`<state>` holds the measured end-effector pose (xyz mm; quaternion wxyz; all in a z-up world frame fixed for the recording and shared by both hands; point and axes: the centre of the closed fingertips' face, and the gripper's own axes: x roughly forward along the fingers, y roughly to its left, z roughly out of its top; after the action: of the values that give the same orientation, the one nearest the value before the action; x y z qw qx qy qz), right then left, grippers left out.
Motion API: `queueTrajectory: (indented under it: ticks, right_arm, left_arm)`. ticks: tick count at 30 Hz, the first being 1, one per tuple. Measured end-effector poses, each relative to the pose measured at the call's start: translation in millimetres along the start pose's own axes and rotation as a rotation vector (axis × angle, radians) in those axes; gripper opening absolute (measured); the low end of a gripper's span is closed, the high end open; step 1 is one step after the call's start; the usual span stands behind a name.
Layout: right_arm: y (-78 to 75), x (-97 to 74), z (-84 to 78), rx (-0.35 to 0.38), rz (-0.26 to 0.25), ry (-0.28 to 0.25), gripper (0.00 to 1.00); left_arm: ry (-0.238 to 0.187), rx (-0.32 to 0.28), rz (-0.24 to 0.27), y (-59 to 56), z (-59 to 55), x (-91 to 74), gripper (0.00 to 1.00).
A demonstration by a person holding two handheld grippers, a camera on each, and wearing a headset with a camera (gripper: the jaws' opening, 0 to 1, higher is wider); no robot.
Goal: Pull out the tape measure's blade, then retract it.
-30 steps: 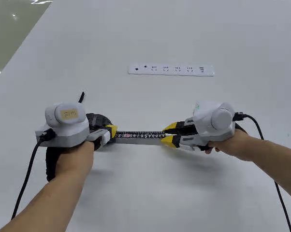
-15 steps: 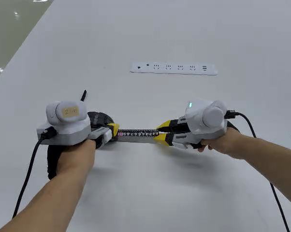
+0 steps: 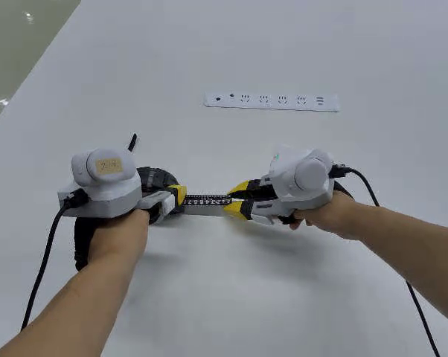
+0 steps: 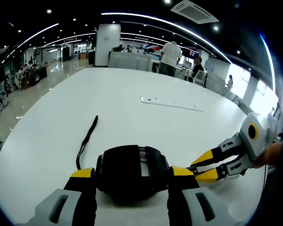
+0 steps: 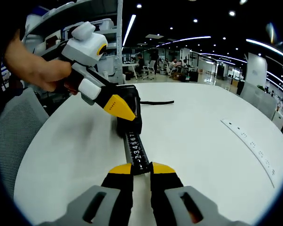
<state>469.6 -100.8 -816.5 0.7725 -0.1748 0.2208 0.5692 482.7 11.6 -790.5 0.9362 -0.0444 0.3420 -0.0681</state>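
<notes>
The white table [image 3: 231, 44] ran wide and bare in the head view. A long white power strip [image 3: 272, 100] lay flat on its far side, well apart from the work.

Nearer the person, two hand-held tools faced each other. The left tool [image 3: 173, 199] had its yellow-tipped jaws spread around the black case of the tape measure [image 3: 158, 178], one jaw pressed against each side of it. The left gripper view showed the case [image 4: 131, 170] seated squarely between them. The right tool [image 3: 235, 201] had its jaws almost closed, pinching the free end of the blade [image 3: 208, 201].

The case sat on the table at the left with its mouth turned right. The short drawn length of blade ran left to right from it, roughly parallel to the power strip and low over the table. In the right gripper view the blade [image 5: 137, 151] led straight away from that tool's tips [image 5: 141, 168] to the case.

A black strap [image 4: 87, 139] trailed from the case across the table.

The numerals 2 3 4 5 6 7 could be read on the blade. A yellowish sticker [image 3: 109, 165] on the left tool seemed to carry writing, too small to make out.
</notes>
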Motion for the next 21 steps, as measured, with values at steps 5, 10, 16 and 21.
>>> queueTrajectory:
  ticks: [5,10,16,21]
  right_arm:
    - [1.5,8.0,5.2,-0.005,0.002,-0.002,0.12]
    - [4.0,17.0,9.7,-0.005,0.005,-0.005,0.12]
    - [6.7,27.5,18.1,-0.015,0.015,-0.008,0.12]
    - [9.3,34.9,21.2,-0.016,0.017,-0.007,0.12]
  left_arm:
    - [-0.002,-0.008,-0.001,0.7,0.4,0.0,0.57]
    - [-0.001,-0.011,-0.003,0.8,0.4,0.1,0.58]
    - [-0.001,-0.023,-0.009,1.7,0.7,0.1,0.58]
    - [0.000,-0.026,-0.010,1.9,0.5,0.0,0.58]
